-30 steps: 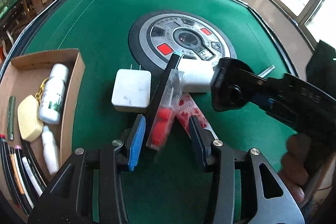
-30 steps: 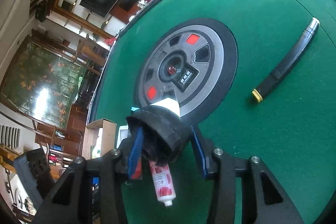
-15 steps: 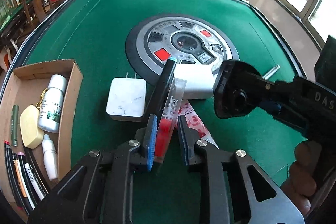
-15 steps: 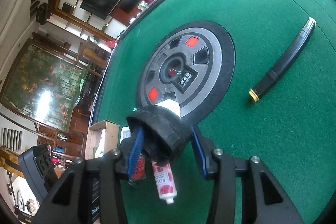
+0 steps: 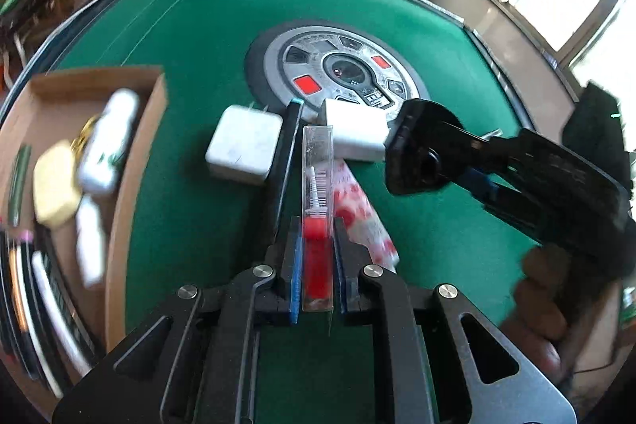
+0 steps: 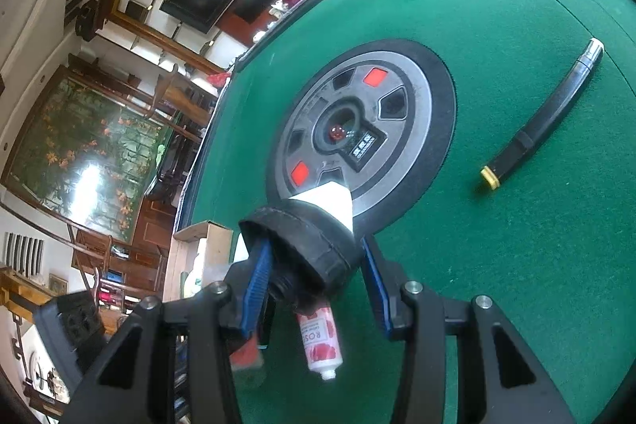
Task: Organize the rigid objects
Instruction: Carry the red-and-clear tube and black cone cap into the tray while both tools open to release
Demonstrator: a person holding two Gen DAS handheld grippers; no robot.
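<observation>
My left gripper [image 5: 316, 225] has its jaws closing, and both pads press on a clear plastic case [image 5: 317, 153] with a red piece inside. The case points away from me over the green felt. Beside it lie a black marker [image 5: 287, 150], a white charger [image 5: 242, 146], a second white block [image 5: 357, 132] and a rose-printed tube [image 5: 357, 209]. My right gripper [image 6: 312, 247] is shut on a black round cap-like object [image 6: 306, 225], held above the table just right of the pile. The same black object [image 5: 421, 146] shows in the left wrist view.
A cardboard box [image 5: 133, 177] at the left holds a white bottle [image 5: 109, 142], a yellow bar, a small dropper bottle and several pens. The table's grey centre disc [image 5: 338, 74] lies behind the pile. A black pen with a yellow end [image 6: 544, 118] lies far right. A person's hand [image 5: 544, 285] grips the right tool.
The left jaws have closed from wide apart onto the clear case, which now stands straight between the pads. The left view has shifted and blurred at the box. The right gripper has kept still.
</observation>
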